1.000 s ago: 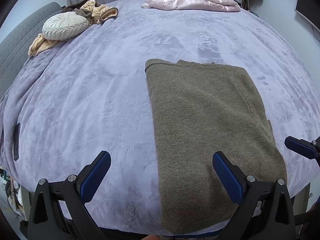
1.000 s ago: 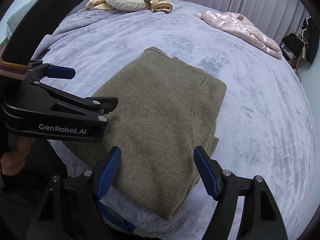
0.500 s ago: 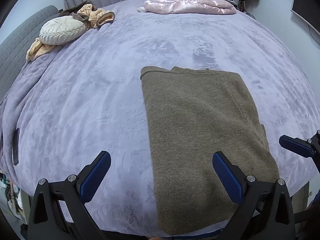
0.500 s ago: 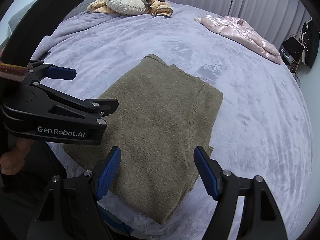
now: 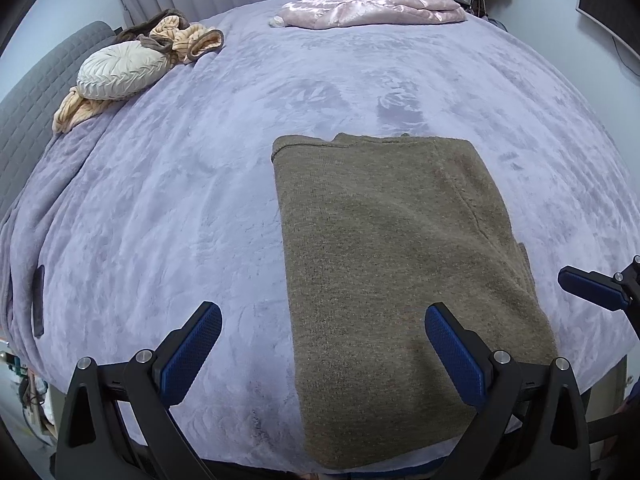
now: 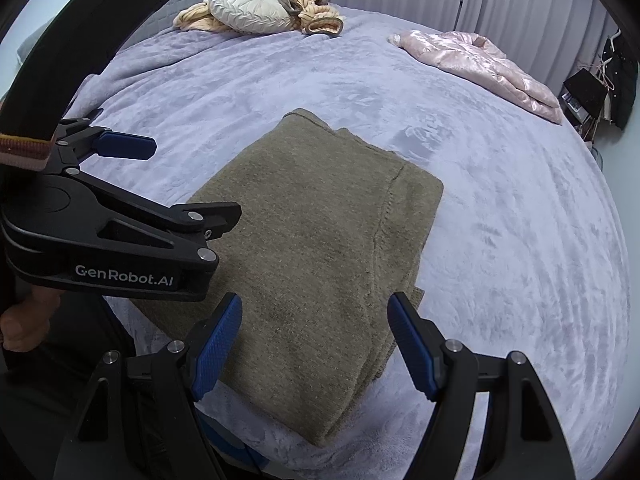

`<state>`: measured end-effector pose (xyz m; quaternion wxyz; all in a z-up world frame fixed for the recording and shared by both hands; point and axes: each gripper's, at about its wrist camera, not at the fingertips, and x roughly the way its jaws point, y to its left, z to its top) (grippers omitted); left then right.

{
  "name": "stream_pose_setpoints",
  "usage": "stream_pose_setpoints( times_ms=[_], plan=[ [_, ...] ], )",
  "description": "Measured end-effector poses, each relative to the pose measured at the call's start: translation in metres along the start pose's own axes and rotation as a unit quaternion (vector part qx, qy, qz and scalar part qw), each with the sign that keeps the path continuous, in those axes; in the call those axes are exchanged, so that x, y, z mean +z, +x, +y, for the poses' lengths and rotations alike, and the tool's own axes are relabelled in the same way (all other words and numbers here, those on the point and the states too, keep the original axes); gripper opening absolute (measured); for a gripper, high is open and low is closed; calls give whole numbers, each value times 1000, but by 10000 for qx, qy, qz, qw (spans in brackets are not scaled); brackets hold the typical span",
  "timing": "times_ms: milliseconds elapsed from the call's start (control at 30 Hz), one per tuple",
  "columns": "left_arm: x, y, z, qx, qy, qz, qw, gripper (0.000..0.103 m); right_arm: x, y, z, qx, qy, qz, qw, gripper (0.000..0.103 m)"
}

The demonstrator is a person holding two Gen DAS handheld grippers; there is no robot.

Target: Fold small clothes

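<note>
We're holding both grippers over the near edge of the bed, w/ the folded olive-brown sweater (image 5: 384, 272) lying flat on the lavender blanket (image 5: 168, 208) right in front of us. The sweater is sitting as a neat rectangle, long side running away from us, its near end reaching the bed edge; in the right wrist view we're seeing a seam line running down its right part and stacked layers showing at the near right corner. Our left gripper (image 5: 322, 350) is hanging spread wide, nothing between its blue pads (image 5: 454, 354); its left finger is over bare blanket and its right finger is over the sweater's near part, though we can't tell if it's touching the knit. Our right gripper (image 6: 314, 342) is also gaping wide and holding nothing, both fingers framing the sweater's near right portion from above; contact w/ the fabric can't be judged. In the right wrist view the left gripper's black body is crossing in from the left, approx. over the sweater's left edge. Further back, well apart from the sweater, we're seeing a round cream cushion (image 5: 122, 70) resting on a peach striped garment (image 5: 188, 38) near the grey headboard (image 5: 28, 92), and a pink shiny jacket (image 5: 368, 6) lying at the far side by the curtains
</note>
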<state>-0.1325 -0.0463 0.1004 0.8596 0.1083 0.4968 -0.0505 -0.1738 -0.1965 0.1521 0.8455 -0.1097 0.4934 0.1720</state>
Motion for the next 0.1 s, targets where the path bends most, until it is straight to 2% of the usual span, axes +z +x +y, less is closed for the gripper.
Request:
stream_pose_setpoints(
  times_ms=[100],
  plan=[
    [0, 0, -7, -12, 65, 37, 10000, 102, -4, 1, -5, 26, 58, -8, 10000, 78]
  ],
)
